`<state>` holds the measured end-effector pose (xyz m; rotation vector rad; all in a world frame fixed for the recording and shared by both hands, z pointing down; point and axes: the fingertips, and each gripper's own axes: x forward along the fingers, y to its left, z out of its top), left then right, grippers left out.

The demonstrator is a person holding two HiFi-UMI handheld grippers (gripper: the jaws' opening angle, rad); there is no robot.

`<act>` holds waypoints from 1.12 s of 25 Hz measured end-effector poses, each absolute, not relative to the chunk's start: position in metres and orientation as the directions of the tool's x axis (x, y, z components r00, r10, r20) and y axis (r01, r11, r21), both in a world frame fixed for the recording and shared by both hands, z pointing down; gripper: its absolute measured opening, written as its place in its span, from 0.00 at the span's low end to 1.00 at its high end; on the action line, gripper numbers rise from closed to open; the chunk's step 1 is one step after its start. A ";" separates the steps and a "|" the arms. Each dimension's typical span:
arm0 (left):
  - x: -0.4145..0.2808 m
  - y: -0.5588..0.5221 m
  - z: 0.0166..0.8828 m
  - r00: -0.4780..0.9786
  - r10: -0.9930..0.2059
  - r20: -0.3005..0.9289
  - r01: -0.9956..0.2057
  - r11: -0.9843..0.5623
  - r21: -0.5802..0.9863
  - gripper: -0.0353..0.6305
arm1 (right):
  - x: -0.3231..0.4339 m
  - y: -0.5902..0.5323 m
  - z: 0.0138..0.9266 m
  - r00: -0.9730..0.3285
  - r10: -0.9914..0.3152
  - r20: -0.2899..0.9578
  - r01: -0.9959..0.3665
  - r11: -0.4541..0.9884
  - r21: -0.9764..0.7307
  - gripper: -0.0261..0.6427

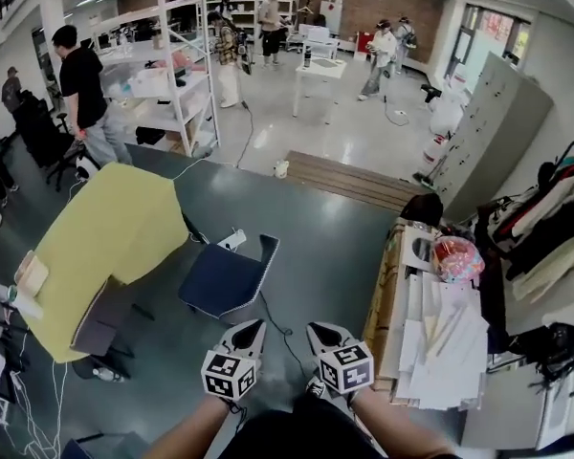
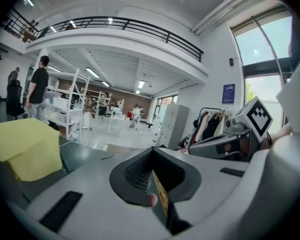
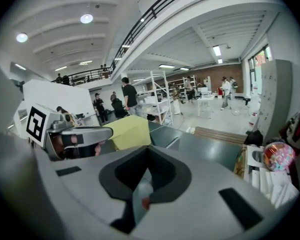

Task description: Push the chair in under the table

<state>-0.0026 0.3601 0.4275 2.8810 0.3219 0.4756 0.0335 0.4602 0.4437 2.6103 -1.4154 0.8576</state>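
Note:
A navy blue chair [image 1: 225, 280] stands on the dark floor, apart from the table draped in yellow cloth [image 1: 105, 242], its backrest on the right side. In the head view both grippers hover side by side just short of the chair. My left gripper [image 1: 253, 330] is shut and holds nothing. The right gripper [image 1: 319, 332] is shut too, also empty. In the left gripper view the closed left gripper [image 2: 151, 156] points past the yellow table [image 2: 25, 146]. The right gripper view shows the closed right gripper [image 3: 146, 154] and the yellow table [image 3: 130, 131] beyond it.
A grey chair [image 1: 100, 318] sits partly under the yellow table. A desk stacked with papers [image 1: 445, 347] and a clothes rack [image 1: 545, 213] stand at the right. Cables trail over the floor. White shelving [image 1: 177, 84], grey lockers [image 1: 497, 132] and several people lie farther off.

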 end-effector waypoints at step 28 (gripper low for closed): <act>0.208 0.504 0.432 0.887 0.380 0.261 0.339 -0.922 0.190 0.07 | 0.250 0.651 0.435 0.657 -0.645 0.390 -0.627 -0.755 -0.192 0.06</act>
